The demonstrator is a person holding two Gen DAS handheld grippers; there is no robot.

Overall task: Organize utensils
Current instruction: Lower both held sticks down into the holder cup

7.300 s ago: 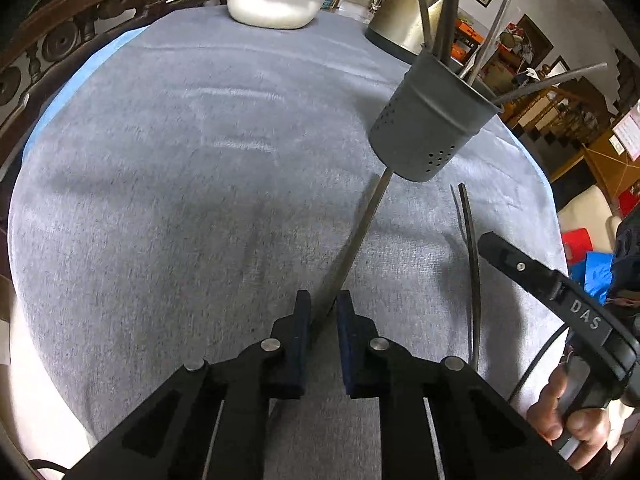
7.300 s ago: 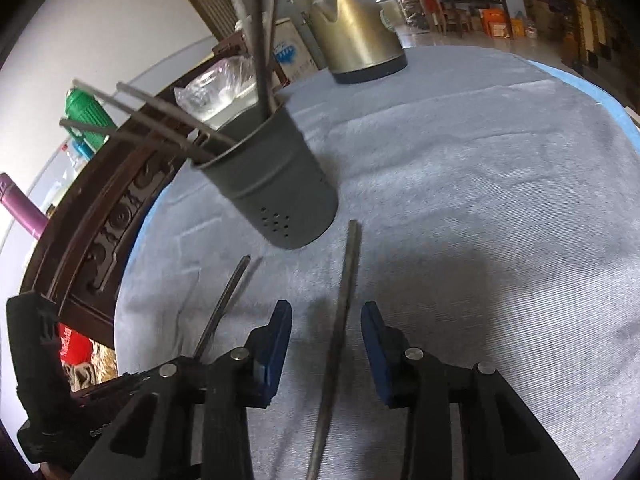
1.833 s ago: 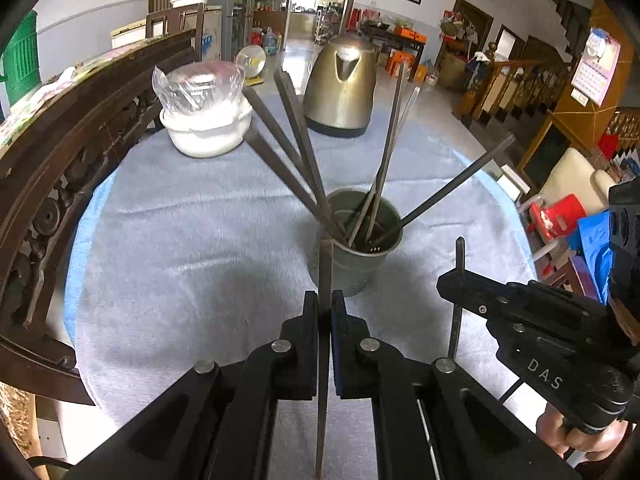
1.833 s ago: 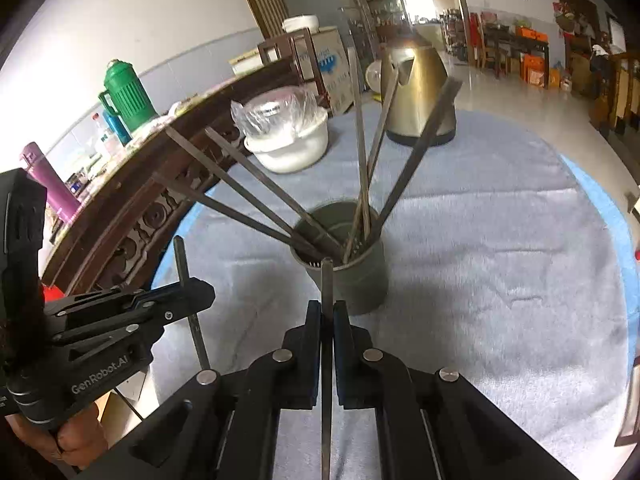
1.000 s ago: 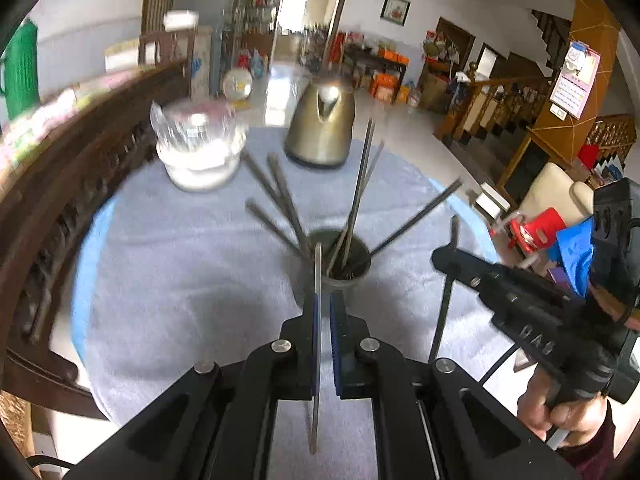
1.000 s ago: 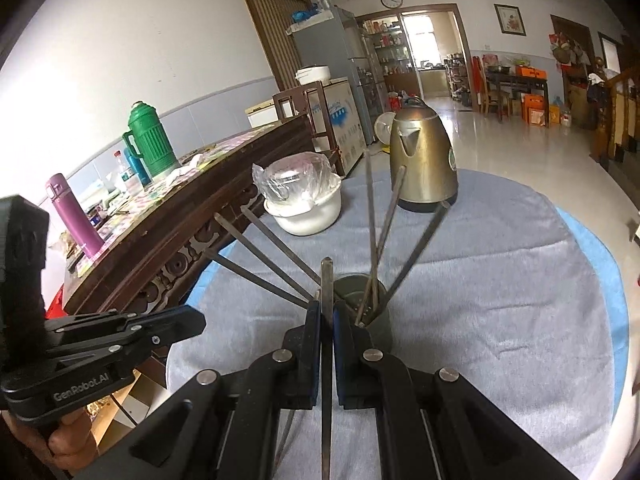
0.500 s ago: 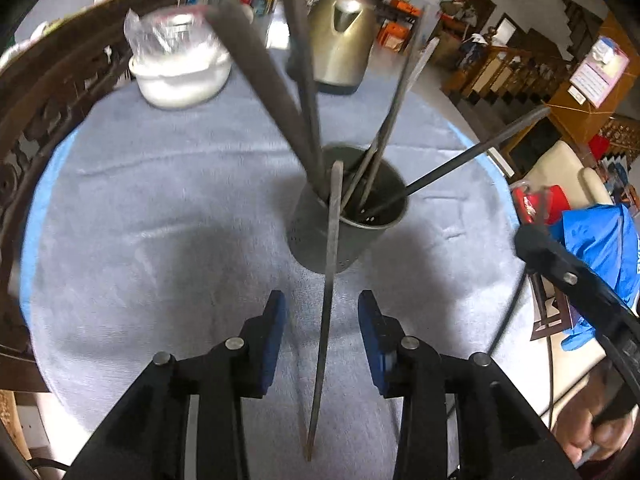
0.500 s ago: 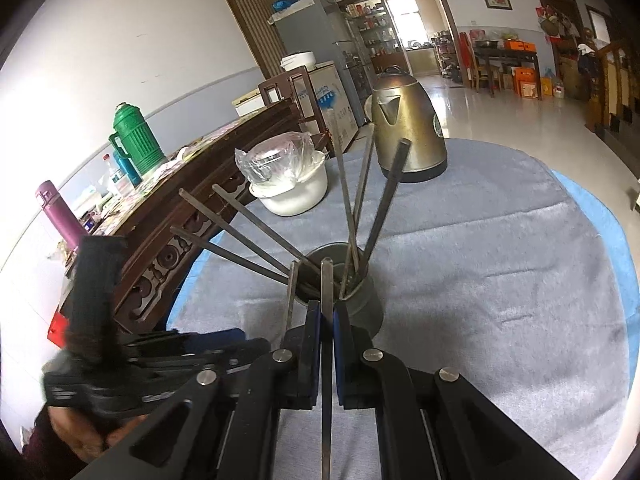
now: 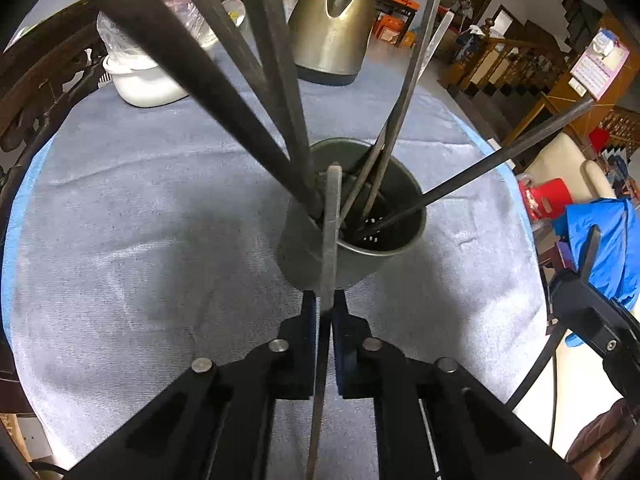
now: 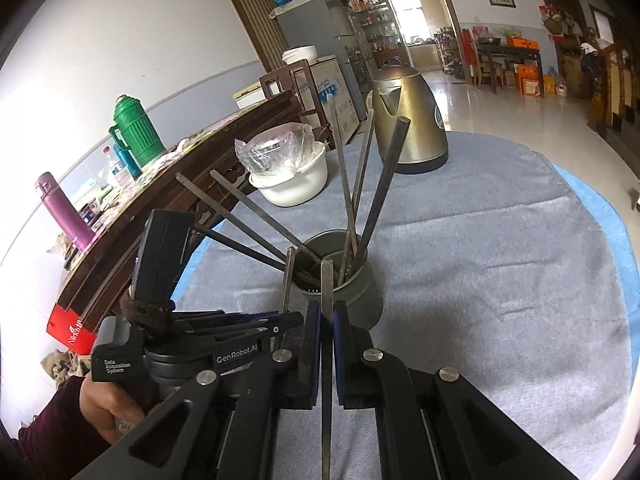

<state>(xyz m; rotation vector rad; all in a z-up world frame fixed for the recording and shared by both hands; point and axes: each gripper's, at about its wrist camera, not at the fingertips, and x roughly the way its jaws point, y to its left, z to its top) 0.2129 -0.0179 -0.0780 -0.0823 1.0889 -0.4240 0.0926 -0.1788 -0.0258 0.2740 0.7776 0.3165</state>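
Note:
A grey metal utensil cup [image 9: 352, 252] [image 10: 360, 300] stands on the blue-grey tablecloth with several long metal chopsticks fanned out of it. My left gripper [image 9: 326, 312] [image 10: 285, 318] sits just in front of the cup, its jaws closing tight on a metal chopstick [image 9: 329, 240]. That chopstick's far tip lies over the cup's near rim. My right gripper [image 10: 327, 320] hovers behind and to the right, shut on another metal chopstick [image 10: 327, 288] that points at the cup. In the left wrist view only part of the right gripper's black body [image 9: 588, 304] shows.
A brass-coloured kettle [image 9: 332, 28] [image 10: 408, 120] and a white bowl under plastic wrap [image 9: 140, 76] [image 10: 288, 172] stand at the table's far side. A carved dark wooden rail [image 9: 36, 88] runs along the left. Chairs and blue cloth [image 9: 600, 236] lie off the right edge.
The left gripper dropped closer to the cup, opened around its chopstick half a second ago and has closed on it again. The right gripper has barely moved.

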